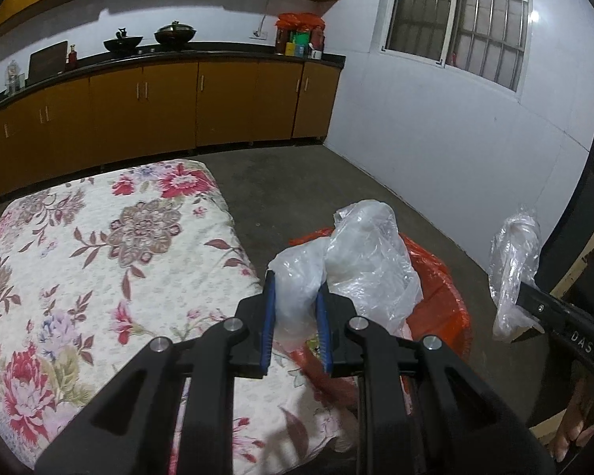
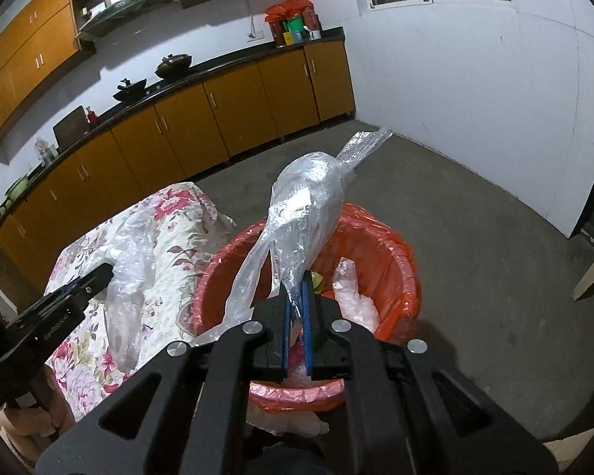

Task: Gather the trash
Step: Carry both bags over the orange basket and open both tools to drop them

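My left gripper [image 1: 297,289] is shut on a crumpled clear plastic bag [image 1: 360,253], held at the edge of the flowered table [image 1: 99,257] beside the bin. The same bag [image 2: 132,245] and left gripper [image 2: 107,273] show at the left of the right wrist view. My right gripper [image 2: 298,283] is shut on a clear bubble-wrap bundle [image 2: 309,198], which stands up over the bin lined with an orange bag [image 2: 396,261]. That bundle [image 1: 513,261] hangs at the right of the left wrist view. Clear plastic scraps [image 2: 352,293] lie inside the bin.
The bin [image 1: 439,293] stands on the grey concrete floor [image 2: 475,217] against the table's right side. Brown kitchen cabinets [image 1: 158,111] with pans on the counter run along the back wall. A white wall [image 1: 455,138] with a barred window is at the right.
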A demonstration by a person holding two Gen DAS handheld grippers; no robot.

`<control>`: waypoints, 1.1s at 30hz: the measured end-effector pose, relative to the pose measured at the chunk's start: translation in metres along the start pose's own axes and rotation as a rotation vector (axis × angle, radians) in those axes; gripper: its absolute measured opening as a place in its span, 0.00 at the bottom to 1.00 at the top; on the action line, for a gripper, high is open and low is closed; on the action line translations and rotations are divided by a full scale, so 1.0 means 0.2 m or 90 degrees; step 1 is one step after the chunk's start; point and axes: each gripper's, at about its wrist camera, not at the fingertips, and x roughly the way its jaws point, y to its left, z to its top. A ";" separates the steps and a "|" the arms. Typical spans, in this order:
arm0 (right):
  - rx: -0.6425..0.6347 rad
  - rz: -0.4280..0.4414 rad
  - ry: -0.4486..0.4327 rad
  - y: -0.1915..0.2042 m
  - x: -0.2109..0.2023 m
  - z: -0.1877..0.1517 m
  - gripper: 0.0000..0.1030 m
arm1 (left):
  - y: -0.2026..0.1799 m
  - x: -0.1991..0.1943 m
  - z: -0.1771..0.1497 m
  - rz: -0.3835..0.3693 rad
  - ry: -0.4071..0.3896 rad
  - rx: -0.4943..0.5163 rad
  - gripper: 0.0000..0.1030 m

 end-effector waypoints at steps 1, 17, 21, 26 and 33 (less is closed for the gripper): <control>0.001 0.001 0.000 0.00 0.01 0.00 0.06 | -0.01 0.01 0.00 -0.002 0.002 0.002 0.19; 0.015 0.027 -0.025 -0.02 -0.02 0.07 0.06 | -0.09 0.12 0.03 -0.037 0.019 0.008 0.19; 0.024 0.036 -0.030 -0.02 -0.01 0.09 0.06 | -0.11 0.15 0.04 -0.044 0.019 0.008 0.19; 0.028 0.039 -0.022 -0.02 0.08 0.11 0.10 | -0.14 0.24 0.04 -0.049 0.039 0.011 0.26; 0.035 0.046 0.007 -0.02 0.13 0.10 0.33 | -0.10 0.33 -0.02 -0.053 0.074 -0.008 0.38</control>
